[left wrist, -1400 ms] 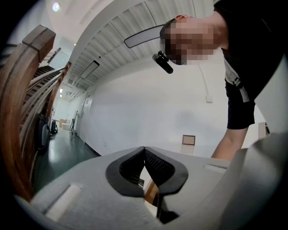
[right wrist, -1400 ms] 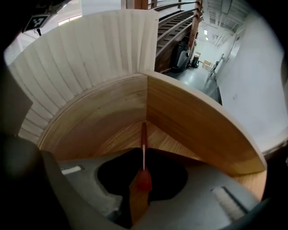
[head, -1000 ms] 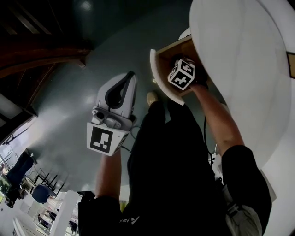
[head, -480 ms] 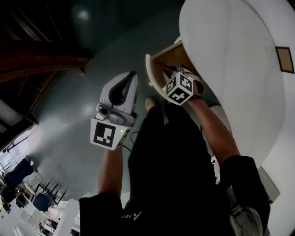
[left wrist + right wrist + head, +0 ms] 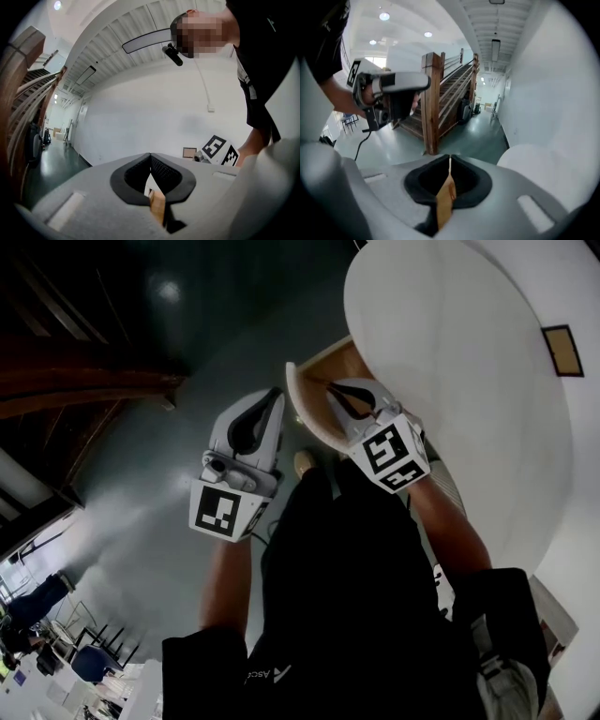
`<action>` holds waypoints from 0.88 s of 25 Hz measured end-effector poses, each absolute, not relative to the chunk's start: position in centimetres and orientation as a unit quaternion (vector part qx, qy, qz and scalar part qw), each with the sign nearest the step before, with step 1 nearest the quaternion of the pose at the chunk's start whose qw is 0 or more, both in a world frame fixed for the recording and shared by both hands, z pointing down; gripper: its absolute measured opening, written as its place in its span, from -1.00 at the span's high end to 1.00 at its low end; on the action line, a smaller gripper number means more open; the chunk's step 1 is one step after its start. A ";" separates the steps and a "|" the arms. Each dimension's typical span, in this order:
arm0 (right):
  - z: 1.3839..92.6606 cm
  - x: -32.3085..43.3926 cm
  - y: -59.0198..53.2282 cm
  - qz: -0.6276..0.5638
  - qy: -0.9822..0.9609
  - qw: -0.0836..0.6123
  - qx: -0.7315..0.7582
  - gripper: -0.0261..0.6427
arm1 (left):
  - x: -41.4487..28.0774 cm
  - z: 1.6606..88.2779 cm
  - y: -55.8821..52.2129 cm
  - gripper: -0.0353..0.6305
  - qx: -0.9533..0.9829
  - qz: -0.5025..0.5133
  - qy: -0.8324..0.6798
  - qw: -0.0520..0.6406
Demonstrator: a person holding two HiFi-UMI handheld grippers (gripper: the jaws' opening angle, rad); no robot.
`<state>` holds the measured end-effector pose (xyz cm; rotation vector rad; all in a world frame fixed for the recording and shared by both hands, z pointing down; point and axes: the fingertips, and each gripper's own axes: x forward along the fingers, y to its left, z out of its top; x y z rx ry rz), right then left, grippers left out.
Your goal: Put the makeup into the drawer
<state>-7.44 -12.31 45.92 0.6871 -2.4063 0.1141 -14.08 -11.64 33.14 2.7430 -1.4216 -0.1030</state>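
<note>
Seemingly unloaded, the right hand-held gripper (image 5: 330, 387) was held over the open drawer (image 5: 305, 409) at twelve o'clock, jaws closing on nothing; the left hand-held gripper (image 5: 275, 393) was pressed together, idle.

The left gripper (image 5: 274, 393) and the right gripper (image 5: 331, 388), whose jaws were closing on nothing, had pale grey shells with black pad linings. Each marker cube (image 5: 225, 511) behind the jaws was white with black square patterns. Ahead of the right gripper's tips, the drawer (image 5: 339, 365) was light tan wood under a plain white table (image 5: 450, 352). Below both tools, the floor (image 5: 141, 474) was glossy dark grey-green. The person's clothing (image 5: 356, 596) was black. Beyond the right gripper's jaws, the staircase (image 5: 436, 93) was brown wood.
</note>
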 end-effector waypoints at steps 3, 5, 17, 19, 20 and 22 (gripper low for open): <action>41.8 -6.9 -12.1 0.052 -0.929 0.251 0.265 0.89 | -12.8 31.9 -11.4 0.86 0.892 -0.036 -0.450 0.020; 38.9 -6.4 -11.9 0.047 -0.938 0.212 0.270 0.89 | -11.8 31.0 -11.1 0.86 0.897 -0.041 -0.440 0.015; 27.3 -2.6 -8.7 0.007 -0.957 0.013 0.289 0.91 | -6.7 26.3 -9.1 0.86 0.909 -0.031 -0.415 -0.012; 26.3 -1.8 -7.8 0.009 -0.958 -0.014 0.286 0.91 | -6.0 25.7 -8.5 0.86 0.911 -0.032 -0.411 -0.017; 25.8 -1.6 -7.5 0.009 -0.959 -0.025 0.283 0.91 | -5.9 25.3 -8.2 0.86 0.912 -0.032 -0.409 -0.019; 25.1 -1.5 -6.8 0.008 -0.960 -0.039 0.277 0.91 | -5.8 24.7 -7.7 0.86 0.913 -0.032 -0.407 -0.023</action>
